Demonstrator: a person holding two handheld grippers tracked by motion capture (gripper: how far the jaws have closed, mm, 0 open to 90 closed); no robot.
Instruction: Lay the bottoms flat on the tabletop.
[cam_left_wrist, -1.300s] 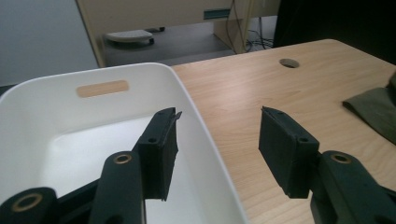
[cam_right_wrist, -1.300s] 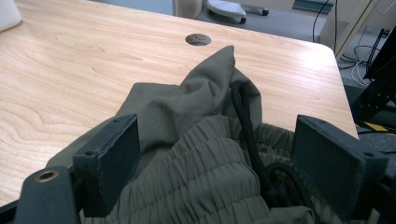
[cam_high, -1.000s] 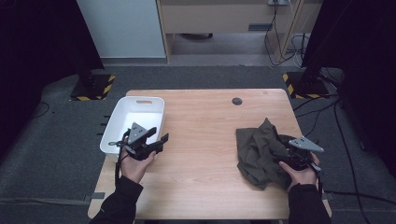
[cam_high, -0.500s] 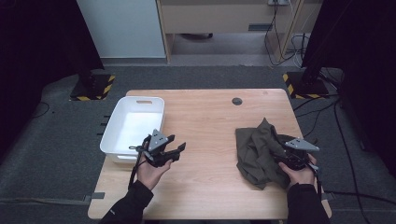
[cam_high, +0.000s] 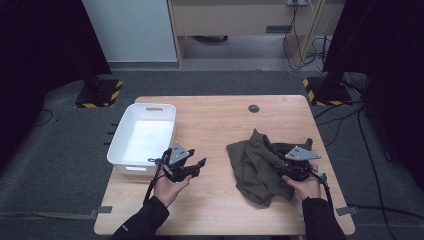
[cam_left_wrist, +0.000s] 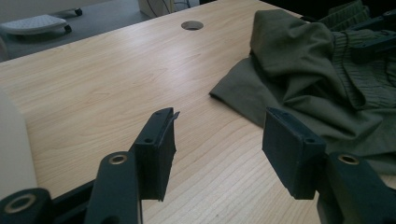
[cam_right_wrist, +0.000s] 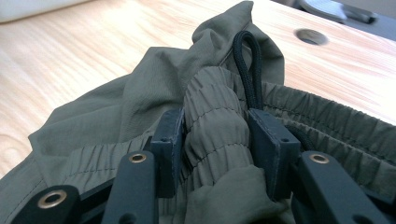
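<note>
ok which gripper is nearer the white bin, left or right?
Left. The left gripper sits just off the white bin's near right corner, jaws open over bare table. The right gripper is across the table, jaws closing on the olive garment.

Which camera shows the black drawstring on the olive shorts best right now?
The right gripper view: the drawstring loops up beside the bunched waistband, right at the right gripper. In the high view and the left gripper view the shorts show, but I cannot make out the cord.
</note>
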